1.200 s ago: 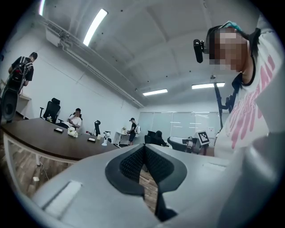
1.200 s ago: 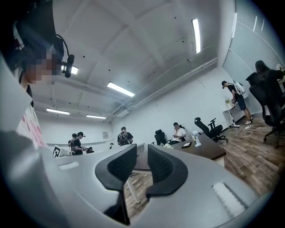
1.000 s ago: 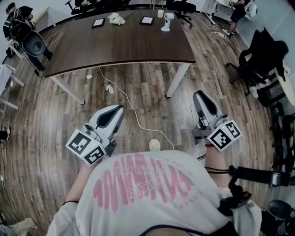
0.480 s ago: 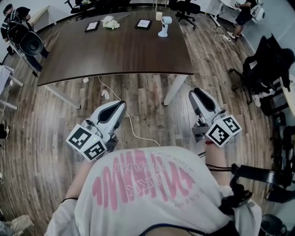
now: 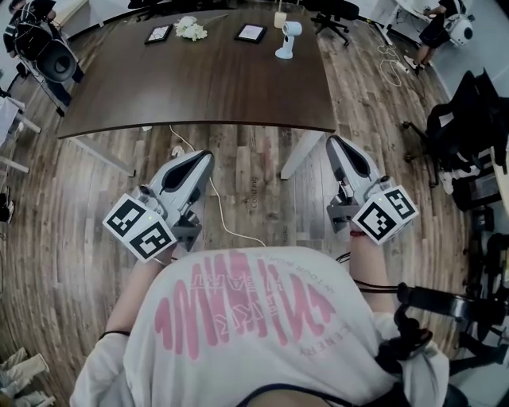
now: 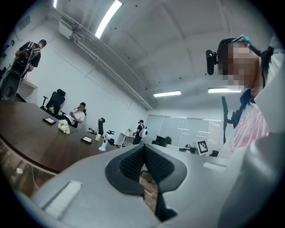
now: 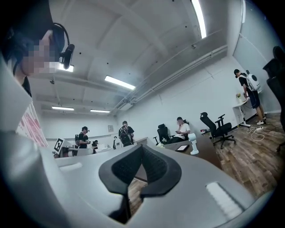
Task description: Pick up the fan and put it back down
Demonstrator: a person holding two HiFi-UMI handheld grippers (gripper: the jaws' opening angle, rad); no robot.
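Observation:
The small white fan [image 5: 286,40] stands upright at the far side of the dark wooden table [image 5: 199,87]; it also shows far off as a white fan [image 6: 103,143] in the left gripper view and as a white fan [image 7: 193,144] in the right gripper view. My left gripper [image 5: 203,159] hovers over the floor just short of the table's near edge, shut and empty. My right gripper [image 5: 336,145] is level with it near the table's right corner, its jaws closed together with nothing between them. Both point toward the table, well short of the fan.
On the table lie two dark framed tablets [image 5: 157,33] [image 5: 250,32], white flowers [image 5: 191,30] and a cup [image 5: 280,19]. A white cable [image 5: 223,215] runs across the wooden floor. A white table leg [image 5: 298,155] stands between the grippers. Office chairs [image 5: 453,119] stand at the right.
Both grippers have moved forward toward the table, whose near edge now lies just ahead of their tips. The fan has not moved.

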